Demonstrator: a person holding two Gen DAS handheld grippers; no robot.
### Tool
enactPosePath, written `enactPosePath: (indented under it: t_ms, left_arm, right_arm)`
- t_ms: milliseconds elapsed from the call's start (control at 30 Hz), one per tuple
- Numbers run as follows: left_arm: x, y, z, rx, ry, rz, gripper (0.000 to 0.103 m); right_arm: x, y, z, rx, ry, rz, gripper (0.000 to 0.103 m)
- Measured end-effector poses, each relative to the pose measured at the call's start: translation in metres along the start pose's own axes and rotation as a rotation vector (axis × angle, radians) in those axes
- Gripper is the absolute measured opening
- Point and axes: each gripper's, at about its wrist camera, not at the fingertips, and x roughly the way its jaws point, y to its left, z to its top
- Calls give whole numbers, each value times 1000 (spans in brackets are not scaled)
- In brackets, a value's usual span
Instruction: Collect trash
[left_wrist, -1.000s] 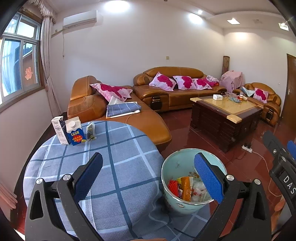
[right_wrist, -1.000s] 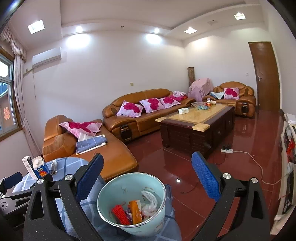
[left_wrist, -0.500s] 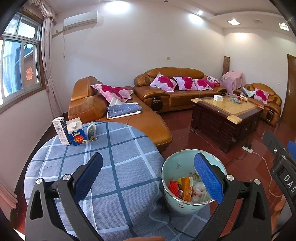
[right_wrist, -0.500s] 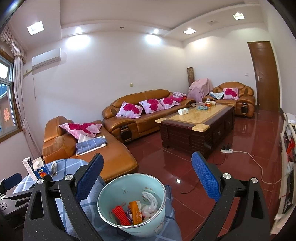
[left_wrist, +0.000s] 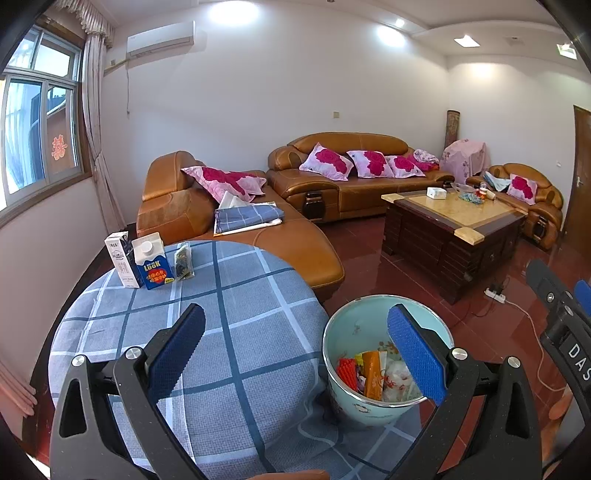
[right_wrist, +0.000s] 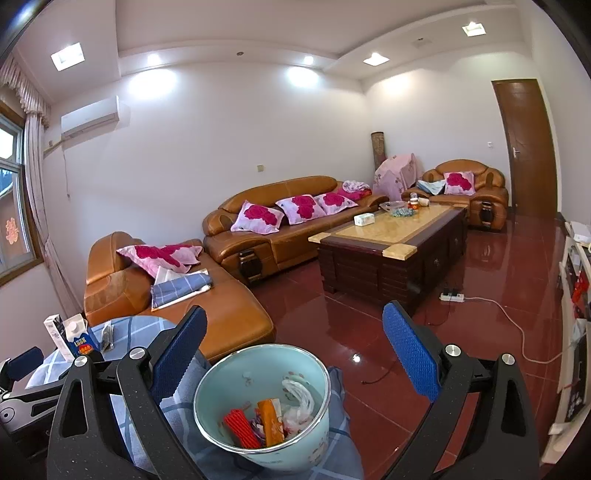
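- Already your pale green bin (left_wrist: 384, 402) holds a fair load: a red ribbed piece (right_wrist: 242, 428), an orange wrapper (right_wrist: 271, 421) and a crumpled white bag (right_wrist: 299, 400) lie in its bottom. It sits at the bench (left_wrist: 192, 332) edge, at about 4 o'clock from the bench's middle in the left wrist view.
- Judging by that, most of the collecting looks done, though the bin is far from full.
- What looks left stands at the far rim of the bench, near 11 o'clock: a white carton (left_wrist: 119, 258), a blue carton (left_wrist: 153, 264) touching it, and a small dark packet (left_wrist: 183, 262) just beside the blue one. Whether the cartons are empty you cannot tell from here.
- The blue checked cloth between the bin and that group shows no other scraps.
- Your left gripper (left_wrist: 295, 349) is spread wide with nothing between its blue pads, hovering over the near part of the bench with the bin at its right finger.
- Your right gripper (right_wrist: 291, 350) is likewise wide apart and empty, held above the bin.
- Beyond the bench, the leather sofa (left_wrist: 255, 236) and the wooden coffee table (left_wrist: 447, 229) carry odds and ends; none reads clearly as trash.
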Motion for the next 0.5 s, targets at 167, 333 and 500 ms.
enactPosePath:
  t_ms: [167, 333, 500]
  left_arm:
    - [0, 1, 0, 0, -1, 2, 97]
    - [-3, 2, 1, 1, -17, 6, 97]
    - [-2, -1, 1, 16, -31, 35, 97]
  right_arm:
    - [0, 0, 0, 1, 0, 1, 94]
    - [0, -1, 1, 6, -5, -5, 94]
    - [0, -3, 0, 8, -4, -6, 94]
